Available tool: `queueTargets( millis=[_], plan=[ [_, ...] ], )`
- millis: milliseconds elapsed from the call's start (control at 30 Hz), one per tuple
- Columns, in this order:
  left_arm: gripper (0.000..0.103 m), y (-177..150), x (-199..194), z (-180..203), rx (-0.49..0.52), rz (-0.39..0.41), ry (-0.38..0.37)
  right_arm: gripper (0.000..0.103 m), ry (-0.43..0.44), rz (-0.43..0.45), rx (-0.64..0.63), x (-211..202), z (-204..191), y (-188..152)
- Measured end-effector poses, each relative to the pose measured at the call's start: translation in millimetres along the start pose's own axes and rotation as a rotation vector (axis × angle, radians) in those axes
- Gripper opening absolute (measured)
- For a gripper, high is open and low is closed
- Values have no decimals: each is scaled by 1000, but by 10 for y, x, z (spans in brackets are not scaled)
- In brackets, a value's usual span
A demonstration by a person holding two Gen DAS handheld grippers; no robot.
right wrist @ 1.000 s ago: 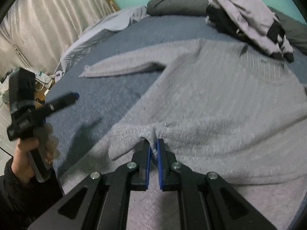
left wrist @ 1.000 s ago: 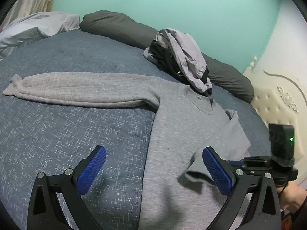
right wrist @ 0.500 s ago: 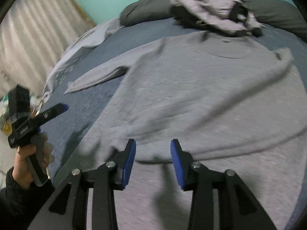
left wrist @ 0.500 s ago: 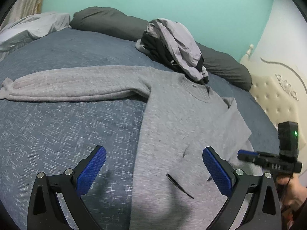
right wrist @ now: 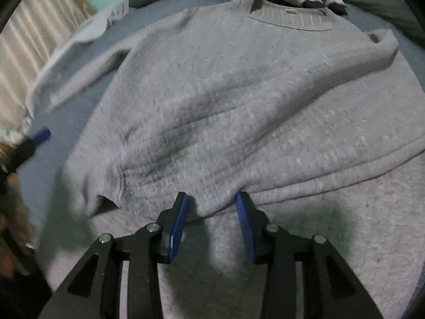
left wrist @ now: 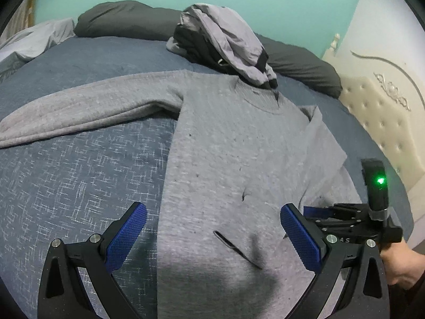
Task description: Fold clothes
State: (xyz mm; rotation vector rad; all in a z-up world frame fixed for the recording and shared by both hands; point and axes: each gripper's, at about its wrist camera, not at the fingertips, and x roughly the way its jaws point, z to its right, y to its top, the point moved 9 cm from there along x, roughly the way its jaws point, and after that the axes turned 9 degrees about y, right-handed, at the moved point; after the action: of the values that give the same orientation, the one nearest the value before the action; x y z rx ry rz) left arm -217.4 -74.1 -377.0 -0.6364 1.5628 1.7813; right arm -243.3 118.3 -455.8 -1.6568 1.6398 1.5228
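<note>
A: So where is the grey knitted long-sleeved sweater (left wrist: 233, 143)?

B: Flat on the blue-grey bedspread (left wrist: 74, 186), collar toward the heap of grey and black clothes (left wrist: 225, 42); one sleeve is folded across its body, the other stretched out sideways.

A: And the grippers?

B: The right gripper (right wrist: 212, 212) stands parted around the folded sleeve's edge, gripping nothing. The left gripper (left wrist: 212, 234) hovers wide apart above the hem, probably ready for the outstretched sleeve.
</note>
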Motion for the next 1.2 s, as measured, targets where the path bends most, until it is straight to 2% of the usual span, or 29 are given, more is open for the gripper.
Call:
queueTargets(
  millis=[133, 267, 367, 500, 567, 700, 800, 933, 1000, 1200],
  plan=[
    [103, -39, 51, 48, 27, -19, 5, 38, 19, 26, 51, -126, 22, 39],
    [103, -78, 102, 95, 55, -39, 10, 38, -2, 65, 42, -176, -9, 113],
    [103, -107, 140, 130, 75, -53, 14, 38, -38, 45, 22, -78, -32, 98],
    [103, -165, 207, 142, 108, -77, 34, 39, -128, -8, -43, -5, -47, -8],
    [103, -131, 177, 116, 99, -68, 31, 39, -132, -7, -25, -85, -60, 2],
    [103, -14, 73, -15, 57, -27, 37, 39, -74, 53, -7, -244, -196, 144],
    [103, 39, 5, -134, 21, -6, 43, 39, -70, 21, -74, -153, -386, 142],
    [103, 49, -41, -238, -9, -2, 45, 39, -134, -82, -163, 132, -497, -56],
    [103, 50, -53, -256, -13, 0, 43, 39, -142, -74, -179, 121, -491, -106],
    [103, 58, -51, -188, -16, -5, 18, 39, -87, -35, -121, -106, -481, -36]
  ],
)
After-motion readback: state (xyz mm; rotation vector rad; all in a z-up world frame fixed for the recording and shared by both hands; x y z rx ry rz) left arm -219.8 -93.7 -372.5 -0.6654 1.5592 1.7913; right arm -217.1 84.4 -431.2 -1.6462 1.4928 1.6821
